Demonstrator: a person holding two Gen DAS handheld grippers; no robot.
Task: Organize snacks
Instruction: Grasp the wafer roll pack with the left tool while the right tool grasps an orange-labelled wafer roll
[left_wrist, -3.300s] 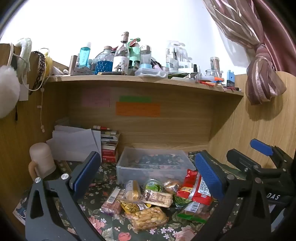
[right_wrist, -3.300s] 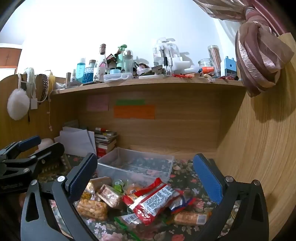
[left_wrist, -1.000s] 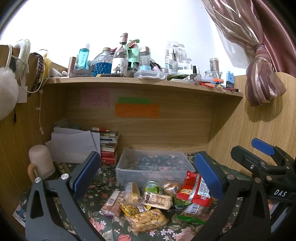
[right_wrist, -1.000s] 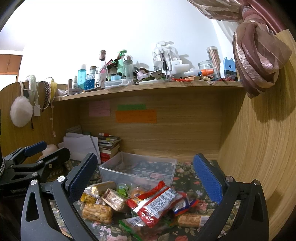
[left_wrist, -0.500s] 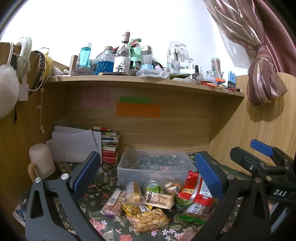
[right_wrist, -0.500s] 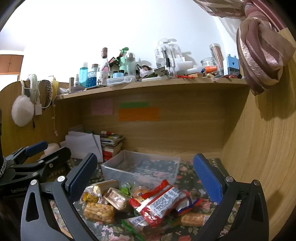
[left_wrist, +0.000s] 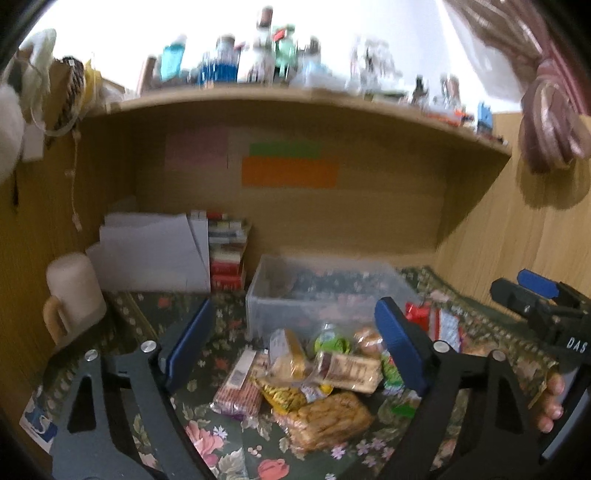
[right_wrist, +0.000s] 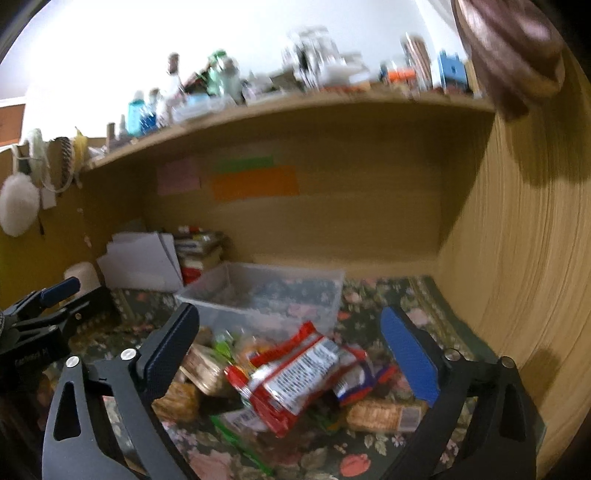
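Observation:
A pile of wrapped snacks lies on the floral cloth in front of a clear plastic bin (left_wrist: 325, 291), which also shows in the right wrist view (right_wrist: 266, 295). The pile holds a peanut bar (left_wrist: 325, 417), a pink wafer pack (left_wrist: 240, 387), a green packet (left_wrist: 330, 341) and a red-and-white bag (right_wrist: 291, 373). My left gripper (left_wrist: 291, 350) is open and empty above the left of the pile. My right gripper (right_wrist: 291, 358) is open and empty above the red-and-white bag. Both views are blurred.
A cream mug (left_wrist: 72, 291) stands at the left, with white papers (left_wrist: 151, 251) and stacked books (left_wrist: 227, 254) behind. A wooden shelf (left_wrist: 295, 99) crowded with bottles runs overhead. A wooden side wall (right_wrist: 517, 258) closes the right.
Both grippers have moved forward and down toward the snack pile, which now looks larger. The right view has tilted. Both stay open and empty.

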